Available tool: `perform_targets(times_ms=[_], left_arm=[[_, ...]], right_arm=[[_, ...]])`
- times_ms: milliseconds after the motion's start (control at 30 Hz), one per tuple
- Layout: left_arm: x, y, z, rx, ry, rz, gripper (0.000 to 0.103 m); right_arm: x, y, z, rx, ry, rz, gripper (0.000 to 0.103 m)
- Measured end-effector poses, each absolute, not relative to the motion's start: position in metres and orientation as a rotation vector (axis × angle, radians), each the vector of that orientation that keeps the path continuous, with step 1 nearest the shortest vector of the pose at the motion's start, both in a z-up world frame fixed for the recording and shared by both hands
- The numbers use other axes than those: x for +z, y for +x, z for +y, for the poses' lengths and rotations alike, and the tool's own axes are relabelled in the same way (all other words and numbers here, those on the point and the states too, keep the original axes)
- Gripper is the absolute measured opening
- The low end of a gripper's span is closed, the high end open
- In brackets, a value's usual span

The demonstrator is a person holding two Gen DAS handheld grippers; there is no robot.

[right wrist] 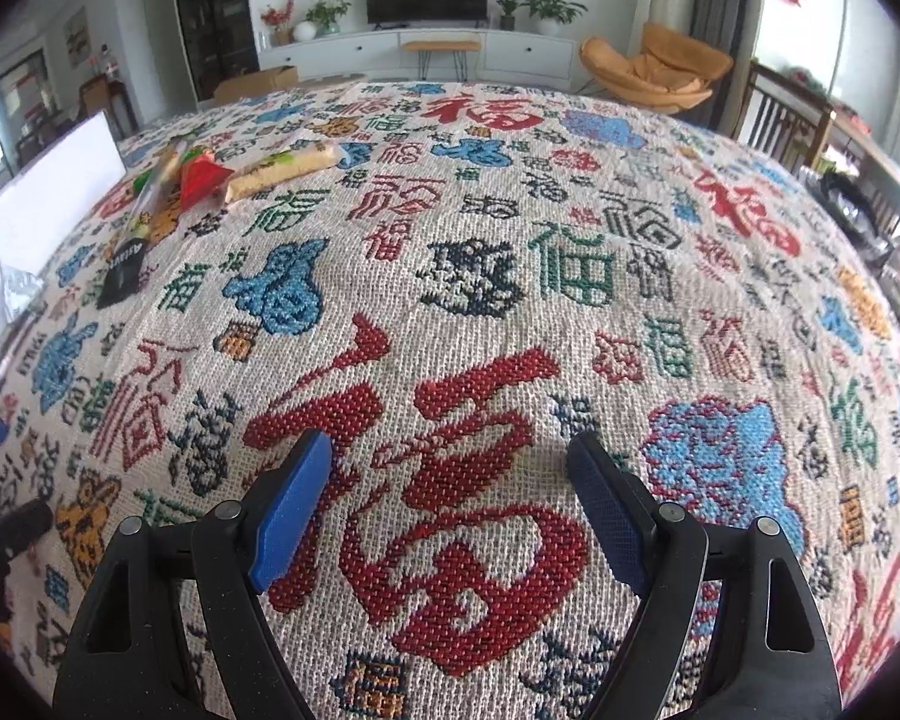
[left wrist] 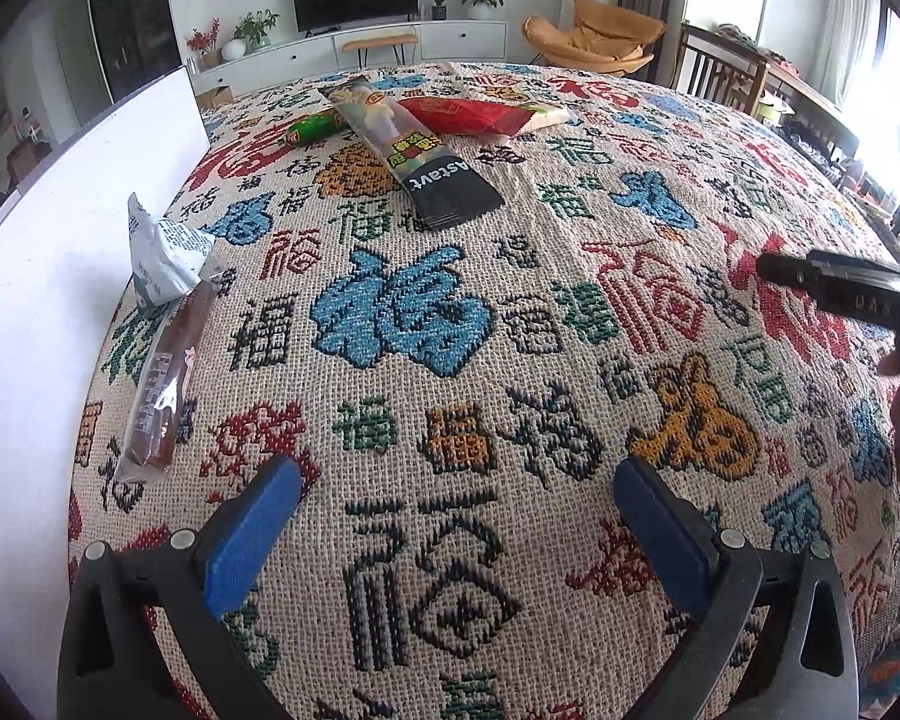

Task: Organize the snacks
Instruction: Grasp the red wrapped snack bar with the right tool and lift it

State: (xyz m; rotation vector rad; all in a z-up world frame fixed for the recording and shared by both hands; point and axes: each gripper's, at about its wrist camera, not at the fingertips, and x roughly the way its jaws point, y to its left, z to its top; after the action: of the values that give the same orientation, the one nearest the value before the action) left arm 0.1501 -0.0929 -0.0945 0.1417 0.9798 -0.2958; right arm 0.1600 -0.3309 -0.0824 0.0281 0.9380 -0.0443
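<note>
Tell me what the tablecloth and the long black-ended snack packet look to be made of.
Tablecloth: coarse woven fabric, matte; the weave grid and stitched-looking characters show. Long black-ended snack packet: probably plastic film, glossy, with a crimped, serrated end.

The right gripper was cut off at the left wrist view's three o'clock edge, its fingertips unseen. The green snack was half hidden under the long packet. Print on the white pouch could not be read.
</note>
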Motion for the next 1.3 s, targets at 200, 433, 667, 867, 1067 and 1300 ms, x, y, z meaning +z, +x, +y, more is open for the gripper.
perform_targets(times_ms=[200, 433, 667, 867, 1067, 1300], left_arm=[[-0.095, 0.153, -0.092, -0.293, 0.138, 0.974, 0.103], [-0.094, 0.153, -0.092, -0.294, 0.138, 0.973, 0.103], [-0.095, 0.153, -0.093, -0.297, 0.138, 0.973, 0.103], [-0.095, 0.154, -0.093, -0.298, 0.138, 0.973, 0.103], [-0.095, 0.153, -0.093, -0.298, 0.138, 0.973, 0.103], [-0.095, 0.153, -0.093, -0.299, 0.138, 0.973, 0.103]], right_arm=[[-0.023, 0.242, -0.282, 0.137, -0.088, 0.790, 0.084], [-0.036, 0.342, -0.165, 0.352, -0.379, 0.926, 0.080], [-0.080, 0.375, -0.139, 0.328, -0.465, 1.099, 0.034], [-0.064, 0.346, -0.146, 0.402, -0.356, 1.083, 0.017], [-0.034, 0.283, -0.200, 0.393, -0.133, 1.031, 0.017], [-0.052, 0.182, -0.269, 0.235, -0.052, 1.030, 0.017]])
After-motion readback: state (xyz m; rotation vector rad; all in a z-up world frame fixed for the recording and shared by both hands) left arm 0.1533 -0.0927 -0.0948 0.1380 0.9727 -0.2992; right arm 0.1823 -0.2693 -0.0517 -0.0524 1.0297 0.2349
